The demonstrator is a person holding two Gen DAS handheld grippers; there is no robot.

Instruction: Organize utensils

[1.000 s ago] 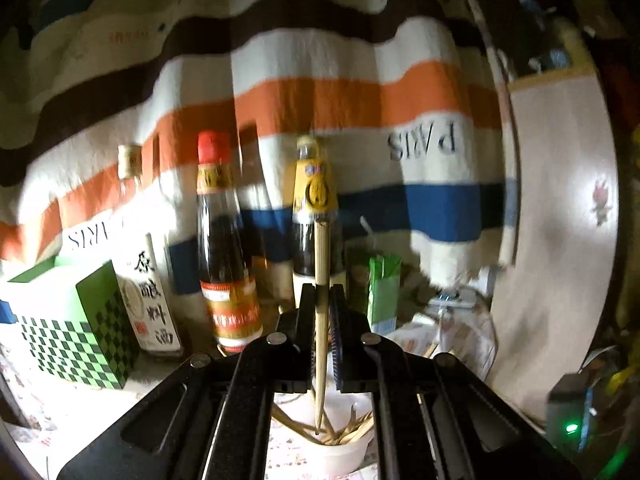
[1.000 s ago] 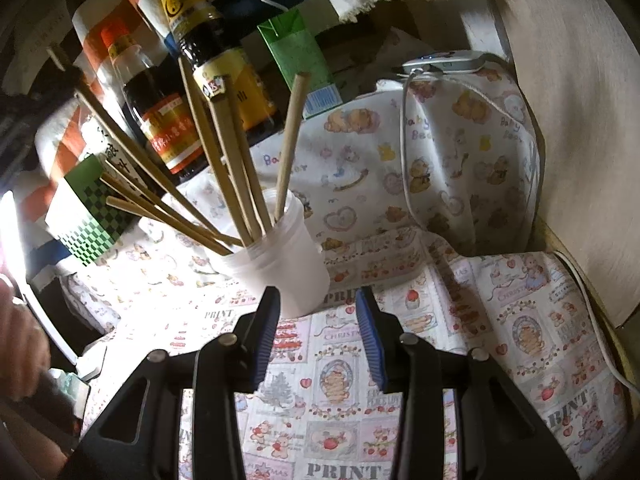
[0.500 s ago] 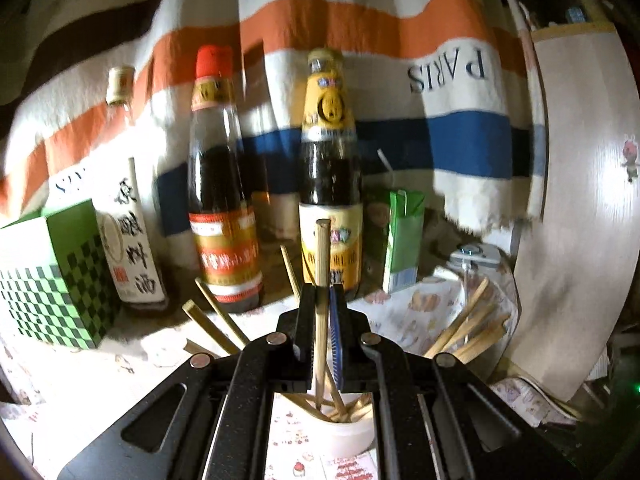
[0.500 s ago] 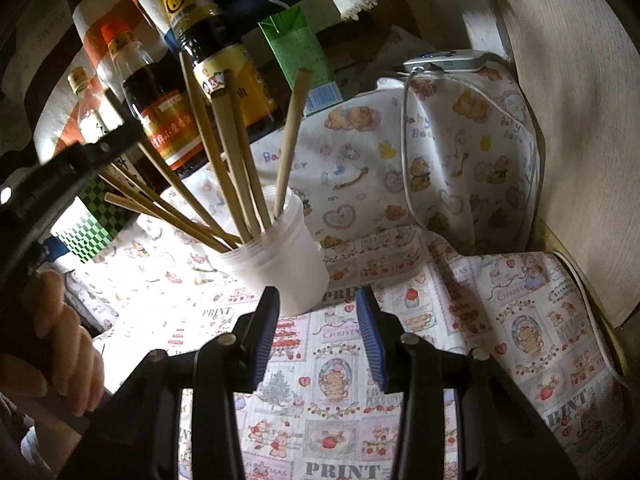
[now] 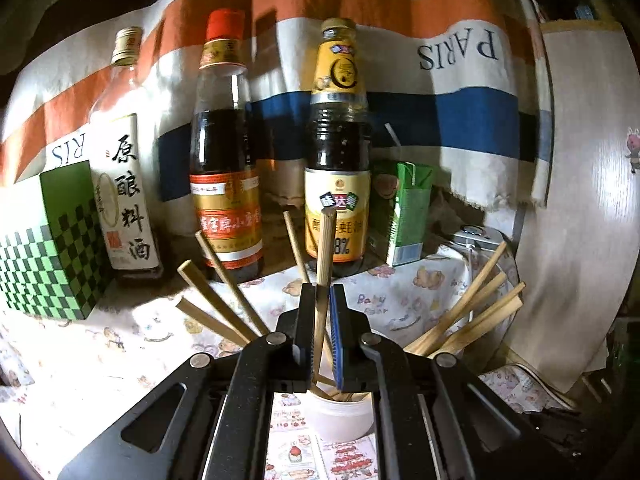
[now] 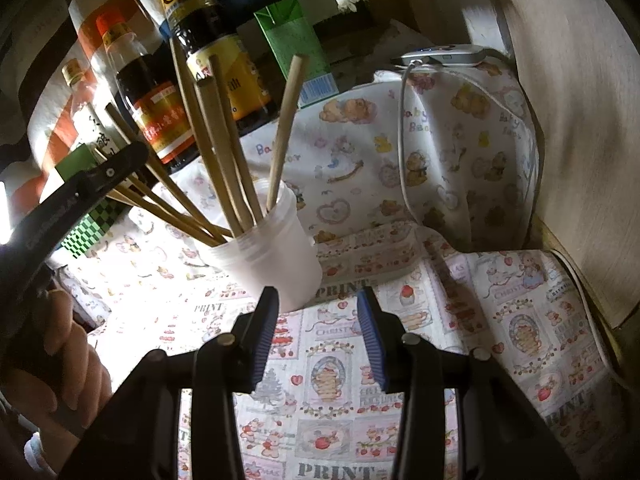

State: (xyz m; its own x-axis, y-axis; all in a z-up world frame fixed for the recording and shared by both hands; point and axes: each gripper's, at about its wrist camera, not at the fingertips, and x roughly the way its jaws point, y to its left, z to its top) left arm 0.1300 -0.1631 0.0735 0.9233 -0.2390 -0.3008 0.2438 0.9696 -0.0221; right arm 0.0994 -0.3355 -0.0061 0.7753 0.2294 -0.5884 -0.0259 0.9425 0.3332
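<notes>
Chopsticks fan out of a white cup near the middle of the worktop, which is covered in printed cloth. At the back edge, left to right, stand a green checked box, a pale bottle, two dark sauce bottles and a green carton. The left hand-held gripper is clamped on one upright chopstick, its lower end over the cup's mouth. The right hand-held gripper stands apart just in front of the cup, gripping nothing. The risk, I judge: the crowded sticks may block the new one — it could catch on them or tip the light cup, spilling the lot, since nothing steadies it. A striped cloth hangs behind; a pale wooden panel closes the right side, and the room is dim.
</notes>
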